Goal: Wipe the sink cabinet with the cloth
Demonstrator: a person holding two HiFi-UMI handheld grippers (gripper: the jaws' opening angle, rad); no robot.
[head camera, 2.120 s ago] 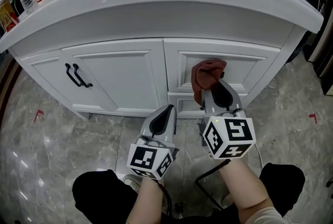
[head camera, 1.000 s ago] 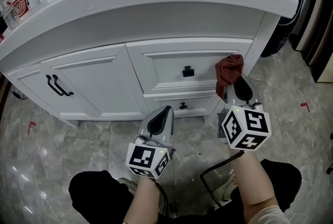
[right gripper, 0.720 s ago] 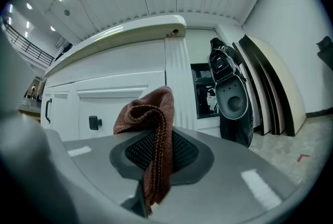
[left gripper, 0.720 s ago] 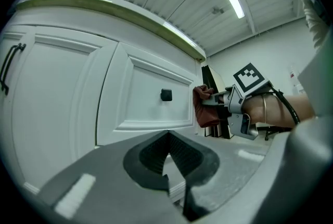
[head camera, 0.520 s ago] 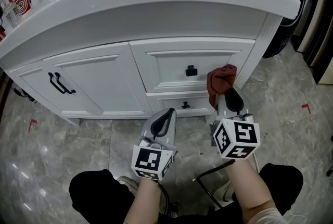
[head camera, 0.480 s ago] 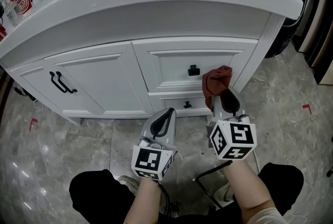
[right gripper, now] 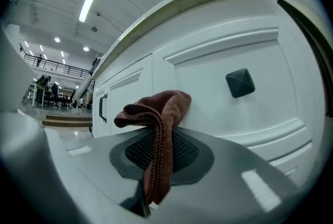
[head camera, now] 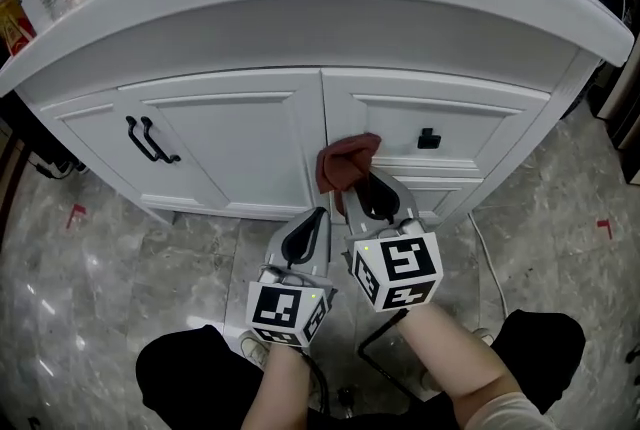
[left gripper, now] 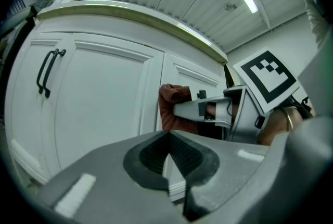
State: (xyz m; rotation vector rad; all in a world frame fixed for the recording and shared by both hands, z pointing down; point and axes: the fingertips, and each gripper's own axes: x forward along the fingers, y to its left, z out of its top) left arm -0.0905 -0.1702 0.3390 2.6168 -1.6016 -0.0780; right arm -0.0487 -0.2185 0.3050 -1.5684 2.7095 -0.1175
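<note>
We are dragging the cloth [head camera: 346,161] — pinched in our right gripper [head camera: 363,186] — left from the drawer [head camera: 475,126] edge to the seam; the bare door [head camera: 235,143] is lying at 9 o'clock (left gripper [head camera: 316,216] closed, empty).

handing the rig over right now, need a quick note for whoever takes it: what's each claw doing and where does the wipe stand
Right claw: shut on the cloth, which is pressed against the cabinet front on the strip between the door and the top drawer, beside the drawer knob.
Left claw: shut, empty, held low beside the right one.
Done: cloth is in hand and on the cabinet. Wiped areas can't be told apart.
Left: probably carry the wipe across the door with the black handles.
</note>
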